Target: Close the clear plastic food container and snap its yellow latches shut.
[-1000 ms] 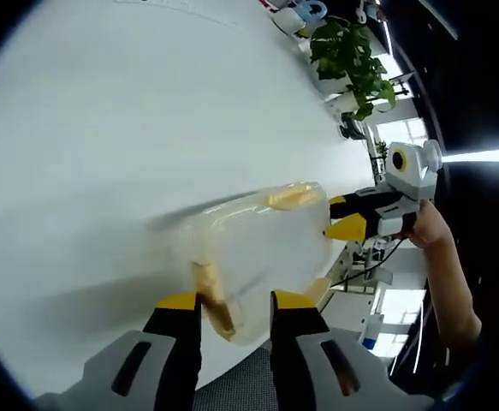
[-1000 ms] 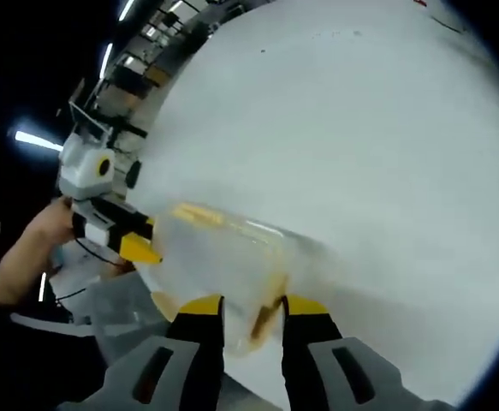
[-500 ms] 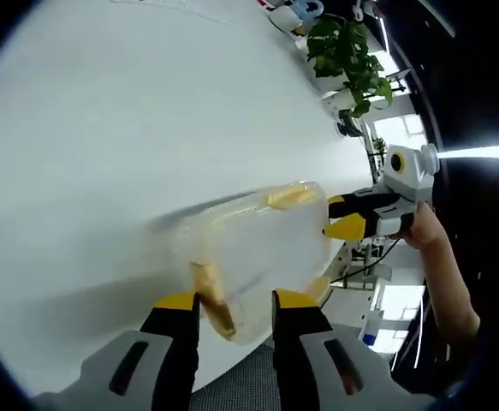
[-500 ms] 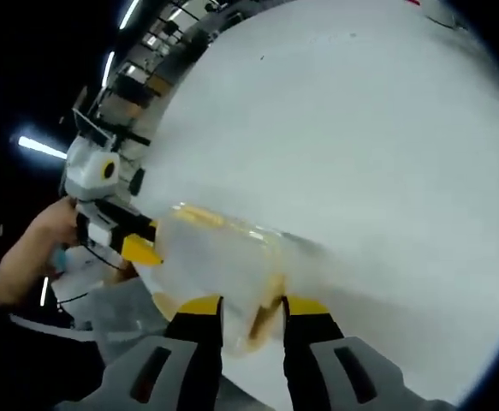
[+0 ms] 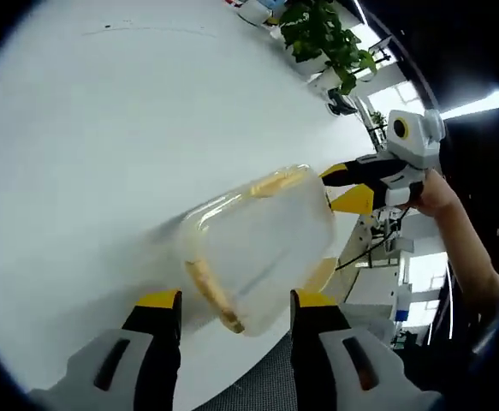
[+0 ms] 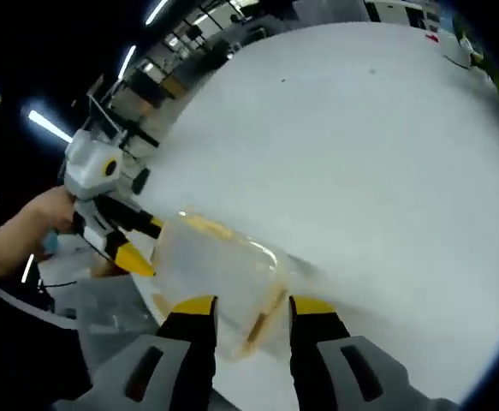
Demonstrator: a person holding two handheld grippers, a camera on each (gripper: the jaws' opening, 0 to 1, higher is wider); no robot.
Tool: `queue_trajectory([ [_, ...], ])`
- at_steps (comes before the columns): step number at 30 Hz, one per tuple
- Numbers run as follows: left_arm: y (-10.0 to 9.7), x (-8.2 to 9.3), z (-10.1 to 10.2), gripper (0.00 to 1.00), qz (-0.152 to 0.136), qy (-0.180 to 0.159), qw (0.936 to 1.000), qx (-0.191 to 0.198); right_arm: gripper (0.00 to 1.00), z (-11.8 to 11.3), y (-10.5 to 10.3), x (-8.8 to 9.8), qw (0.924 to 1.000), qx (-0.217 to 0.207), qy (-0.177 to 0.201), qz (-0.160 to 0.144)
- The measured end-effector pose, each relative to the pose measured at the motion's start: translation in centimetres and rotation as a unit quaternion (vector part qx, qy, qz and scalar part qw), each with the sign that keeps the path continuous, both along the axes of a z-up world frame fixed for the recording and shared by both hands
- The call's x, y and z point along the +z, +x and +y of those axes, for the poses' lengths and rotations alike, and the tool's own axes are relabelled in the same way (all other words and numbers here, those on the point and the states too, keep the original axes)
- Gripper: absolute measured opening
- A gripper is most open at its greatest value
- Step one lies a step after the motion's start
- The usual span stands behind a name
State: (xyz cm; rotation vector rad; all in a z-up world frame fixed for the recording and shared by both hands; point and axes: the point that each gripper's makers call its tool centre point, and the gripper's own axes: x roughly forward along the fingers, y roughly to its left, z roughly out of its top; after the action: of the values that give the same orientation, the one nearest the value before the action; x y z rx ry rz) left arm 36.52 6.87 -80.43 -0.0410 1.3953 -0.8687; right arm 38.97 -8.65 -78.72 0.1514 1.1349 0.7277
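Observation:
The clear plastic food container (image 5: 262,244) lies on the white table (image 5: 103,128), close to its near edge. One yellow latch (image 5: 210,295) faces my left gripper (image 5: 236,301), whose jaws stand open on either side of that end. Another yellow latch (image 5: 276,181) runs along the far end, where the right gripper's yellow jaws (image 5: 350,185) sit. In the right gripper view the container (image 6: 215,261) sits just ahead of my right gripper (image 6: 253,305), open, with a yellow latch (image 6: 262,318) between its jaws. The left gripper (image 6: 121,235) stands at the container's far end.
Potted plants (image 5: 317,34) stand at the table's far edge. A hand (image 5: 442,193) holds the right gripper, and a hand (image 6: 26,231) holds the left one. Grey floor (image 5: 266,390) lies below the table's near edge. Broad bare tabletop (image 6: 360,171) stretches beyond the container.
My left gripper's jaws have spread wider apart around the container's end. Both cameras have tilted a little. The container has stayed in place.

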Motion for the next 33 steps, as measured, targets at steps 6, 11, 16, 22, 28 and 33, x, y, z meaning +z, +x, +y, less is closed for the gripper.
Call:
queue_trajectory([
  [6,1.2,0.8,0.5,0.50,-0.073,0.021,0.9964,-0.037,0.33,0.8,0.2,0.6,0.9979,0.052,-0.025,-0.028],
  [11,1.7,1.1,0.3,0.53,-0.124,0.053,0.9867,-0.091,0.33,1.7,0.9,1.5,0.9931,0.088,-0.029,-0.072],
  [16,2.4,1.9,-0.3,0.51,-0.182,0.070,0.9683,-0.156,0.34,1.9,0.7,1.7,0.9896,0.118,-0.040,-0.072],
  [22,2.0,2.2,-1.3,0.51,-0.208,0.063,0.9544,-0.205,0.34,2.1,0.2,1.6,0.9835,0.154,-0.055,-0.078],
  [28,1.6,2.7,-2.6,0.51,-0.236,0.045,0.9331,-0.268,0.34,2.8,-0.1,1.8,0.9732,0.199,-0.068,-0.095],
  [33,0.8,2.5,-3.0,0.48,-0.248,0.058,0.9126,-0.320,0.38,3.5,-0.8,1.8,0.9583,0.250,-0.090,-0.104],
])
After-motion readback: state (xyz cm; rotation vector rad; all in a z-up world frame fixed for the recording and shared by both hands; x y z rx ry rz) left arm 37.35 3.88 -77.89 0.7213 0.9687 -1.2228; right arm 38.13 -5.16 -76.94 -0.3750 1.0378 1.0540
